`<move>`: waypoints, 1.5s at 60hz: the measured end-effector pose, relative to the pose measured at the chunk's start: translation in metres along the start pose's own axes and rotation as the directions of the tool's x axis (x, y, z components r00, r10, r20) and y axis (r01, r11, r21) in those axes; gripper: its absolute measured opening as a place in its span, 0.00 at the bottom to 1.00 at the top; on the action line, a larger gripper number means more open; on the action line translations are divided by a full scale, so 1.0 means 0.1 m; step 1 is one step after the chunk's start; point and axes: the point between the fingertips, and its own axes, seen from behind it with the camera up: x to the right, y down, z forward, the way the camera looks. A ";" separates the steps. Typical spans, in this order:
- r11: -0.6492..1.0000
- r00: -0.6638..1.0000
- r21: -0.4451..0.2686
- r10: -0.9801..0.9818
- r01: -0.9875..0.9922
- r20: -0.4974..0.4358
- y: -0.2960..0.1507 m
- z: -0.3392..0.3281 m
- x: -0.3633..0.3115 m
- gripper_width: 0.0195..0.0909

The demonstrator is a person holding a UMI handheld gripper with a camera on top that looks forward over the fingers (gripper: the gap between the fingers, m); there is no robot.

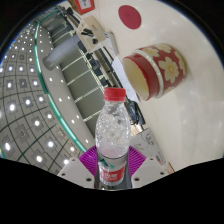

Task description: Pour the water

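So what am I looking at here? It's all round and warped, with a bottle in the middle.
A person holds a hand tool with two fingers, a gripper. A wide-angle camera rides on it and looks forward, which bends the picture. The purple pads at the bottom belong to the fingers. Between them stands a clear water bottle with a red cap, and the fingers appear to clamp it. Beyond it, tilted because the camera is tilted, is a red and cream cup with flowers on it, on a table.
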 end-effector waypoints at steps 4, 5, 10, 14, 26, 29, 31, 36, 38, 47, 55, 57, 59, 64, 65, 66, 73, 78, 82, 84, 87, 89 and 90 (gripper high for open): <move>0.991 0.990 -0.032 -0.128 0.126 -0.055 0.05 0.02 0.00 0.24; 0.987 0.986 -0.042 -0.155 0.153 -0.065 0.11 -0.15 -0.04 0.24; 0.934 0.929 -0.077 -0.356 0.349 -0.105 0.04 0.03 -0.18 0.24; 0.838 0.829 -0.100 -0.546 0.537 -0.124 -0.05 0.00 -0.36 0.24; 0.236 0.212 -0.101 -0.956 0.967 -0.205 -0.66 -0.04 -1.21 0.24; 0.095 0.069 -0.107 -0.972 0.990 -0.227 -0.79 -0.13 -1.40 0.24; 0.008 -0.020 -0.113 -0.970 0.994 -0.243 -0.91 -0.16 -1.48 0.24; -0.197 -0.232 -0.145 -0.927 0.970 -0.296 -1.25 -0.26 -1.63 0.24; -0.265 -0.308 -0.170 -0.897 0.949 -0.317 -1.41 -0.30 -1.63 0.24; -0.374 -0.456 -0.276 -0.816 0.885 -0.356 -2.08 -0.46 -1.32 0.24; -0.355 -0.473 -0.341 -0.796 0.870 -0.377 -2.57 -0.52 -0.87 0.24; -0.355 -0.480 -0.353 -0.790 0.866 -0.382 -2.65 -0.56 -0.79 0.24; -0.350 -0.483 -0.365 -0.787 0.862 -0.385 -2.72 -0.59 -0.71 0.24; -0.333 -0.480 -0.383 -0.780 0.862 -0.401 -2.91 -0.61 -0.53 0.24; -0.327 -0.476 -0.385 -0.781 0.863 -0.404 -2.92 -0.63 -0.50 0.24; -0.322 -0.473 -0.385 -0.782 0.865 -0.405 -2.94 -0.64 -0.47 0.24; -0.316 -0.463 -0.374 -0.781 0.872 -0.419 -3.02 -0.68 -0.37 0.25; -0.335 -0.477 -0.373 -0.777 0.865 -0.410 -3.01 -0.69 -0.36 0.31; -0.347 -0.488 -0.373 -0.772 0.860 -0.407 -3.00 -0.69 -0.34 0.41; -0.346 -0.492 -0.382 -0.768 0.857 -0.409 -3.01 -0.71 -0.34 0.46; -0.327 -0.494 -0.410 -0.764 0.851 -0.416 -3.03 -0.74 -0.29 0.57; -0.308 -0.489 -0.430 -0.767 0.849 -0.415 -3.03 -0.77 -0.25 0.72; -0.298 -0.484 -0.436 -0.770 0.849 -0.416 -3.02 -0.78 -0.24 0.83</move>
